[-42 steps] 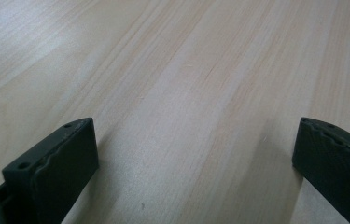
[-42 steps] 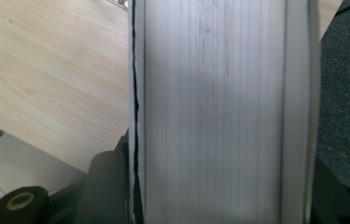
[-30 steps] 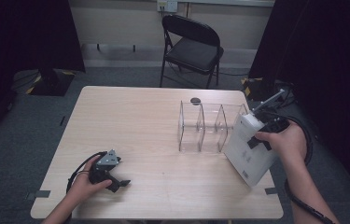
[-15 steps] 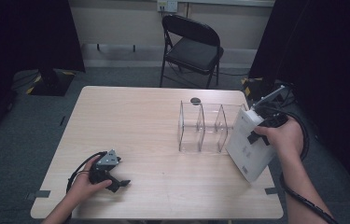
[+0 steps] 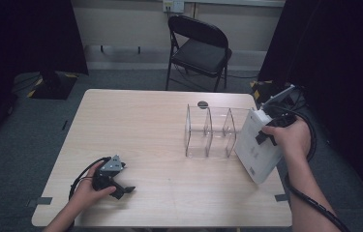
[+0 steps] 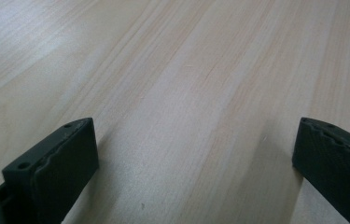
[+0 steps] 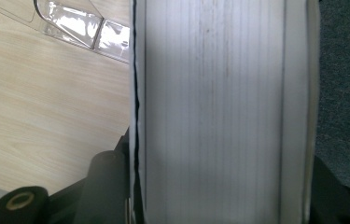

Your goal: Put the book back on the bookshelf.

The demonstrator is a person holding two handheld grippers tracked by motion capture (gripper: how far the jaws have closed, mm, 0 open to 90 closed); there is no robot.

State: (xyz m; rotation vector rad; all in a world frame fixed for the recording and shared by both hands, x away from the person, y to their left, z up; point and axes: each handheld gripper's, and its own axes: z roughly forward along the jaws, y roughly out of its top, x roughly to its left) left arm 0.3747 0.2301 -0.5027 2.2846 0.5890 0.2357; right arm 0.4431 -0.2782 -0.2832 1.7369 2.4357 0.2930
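A person seated at a light wooden table (image 5: pixel 159 135) grips a thick white book (image 5: pixel 259 147) in the right gripper (image 5: pixel 266 137), jaws closed on its two covers. The book hangs tilted, its top leaning away from the person and its lower corner low over the table's right edge, near the tabletop; contact with the wood cannot be told from the high view. In the right gripper view the book's page edges (image 7: pixel 219 107) run straight up from between the black jaws, one jaw pressed against each cover, with bare wood on one side of the gripper and dark carpet on the other.

Just beside the held book, on the side toward the table's middle, stands a clear plastic rack (image 5: pixel 210 131) with upright dividers; the book's upper edge sits close against the rack's nearest end. A curved corner of that rack (image 7: pixel 77 25) shows ahead of the right gripper, past the book's cover.

The left gripper (image 5: pixel 116 186) rests near the table's front left corner under the person's left hand (image 5: pixel 89 191), well apart from the book and rack. Its jaws stand wide, with nothing but bare wood grain (image 6: pixel 196 102) between them and stretching ahead. A black cable loops from behind it.

A black folding chair (image 5: pixel 201 48) stands beyond the table's far edge.
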